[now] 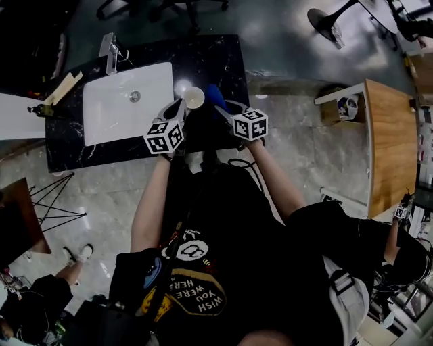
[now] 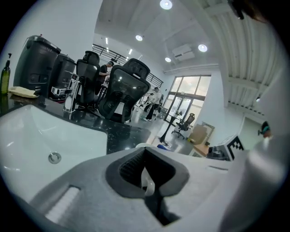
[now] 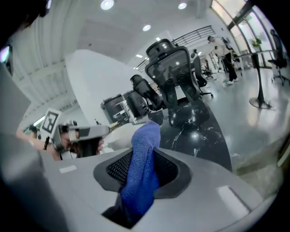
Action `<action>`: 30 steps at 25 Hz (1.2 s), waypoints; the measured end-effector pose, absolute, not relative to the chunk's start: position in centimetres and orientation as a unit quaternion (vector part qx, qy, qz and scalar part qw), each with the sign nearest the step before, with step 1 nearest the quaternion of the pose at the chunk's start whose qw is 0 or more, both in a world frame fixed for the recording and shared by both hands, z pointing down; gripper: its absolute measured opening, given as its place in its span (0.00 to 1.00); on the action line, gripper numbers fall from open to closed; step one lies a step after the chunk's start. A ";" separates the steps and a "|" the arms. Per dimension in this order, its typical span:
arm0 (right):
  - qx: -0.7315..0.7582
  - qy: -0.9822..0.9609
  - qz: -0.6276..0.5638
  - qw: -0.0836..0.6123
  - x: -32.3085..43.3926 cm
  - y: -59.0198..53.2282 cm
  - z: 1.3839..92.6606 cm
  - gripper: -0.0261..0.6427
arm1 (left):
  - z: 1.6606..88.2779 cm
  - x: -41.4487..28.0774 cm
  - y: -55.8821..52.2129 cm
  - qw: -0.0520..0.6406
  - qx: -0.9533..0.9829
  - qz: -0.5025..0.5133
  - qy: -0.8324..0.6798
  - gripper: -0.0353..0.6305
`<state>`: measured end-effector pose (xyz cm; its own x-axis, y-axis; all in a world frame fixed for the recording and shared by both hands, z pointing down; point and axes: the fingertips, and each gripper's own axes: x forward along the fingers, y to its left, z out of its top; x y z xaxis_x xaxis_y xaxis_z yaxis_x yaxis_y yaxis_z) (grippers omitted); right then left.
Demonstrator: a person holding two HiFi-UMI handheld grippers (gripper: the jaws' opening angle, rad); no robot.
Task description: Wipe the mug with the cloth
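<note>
Blue cloth (image 3: 141, 167), cream mug (image 1: 194, 98), black marbled counter (image 1: 216, 57), white sink (image 1: 115, 118)

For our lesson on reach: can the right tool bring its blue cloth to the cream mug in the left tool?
Probably yes. The blue woven cloth juts from the right tool close beside the cream ceramic mug, which the left tool holds by its handle; nothing shows between them.

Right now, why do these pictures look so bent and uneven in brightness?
Left gripper view: wide-angle bending, black corners, ceiling lamps flare. Right gripper view: same bending, the room tilted behind the cloth. Head view: dim, with a glare spot on the counter beside the mug.
</note>
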<state>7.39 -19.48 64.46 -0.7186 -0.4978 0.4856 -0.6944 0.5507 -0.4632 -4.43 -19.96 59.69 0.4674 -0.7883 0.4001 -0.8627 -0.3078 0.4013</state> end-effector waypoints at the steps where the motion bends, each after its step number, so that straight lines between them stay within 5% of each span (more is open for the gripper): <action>1: 0.345 -0.866 0.338 0.130 7.3 -20.3 64.0 0.22 | 59.5 -4.6 -20.4 0.283 0.804 0.059 -0.519 0.06; 10: 0.247 -0.900 0.345 0.101 3.7 -18.0 61.9 0.22 | 58.4 -2.4 -22.0 0.296 0.820 0.023 -0.489 0.06; 20: 0.226 -0.930 0.249 0.146 3.1 -15.7 60.9 0.22 | 58.5 -2.6 -21.3 0.306 0.798 0.005 -0.519 0.06; 30: 0.202 -0.882 0.420 0.066 4.0 -20.5 61.2 0.23 | 58.8 -1.9 -20.4 0.322 0.790 -0.014 -0.521 0.06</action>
<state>4.05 -20.52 61.23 -0.9097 -0.3002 0.2870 -0.4119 0.5650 -0.7149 -1.87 -20.42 58.75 0.4565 -0.8330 0.3126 -0.8144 -0.2496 0.5239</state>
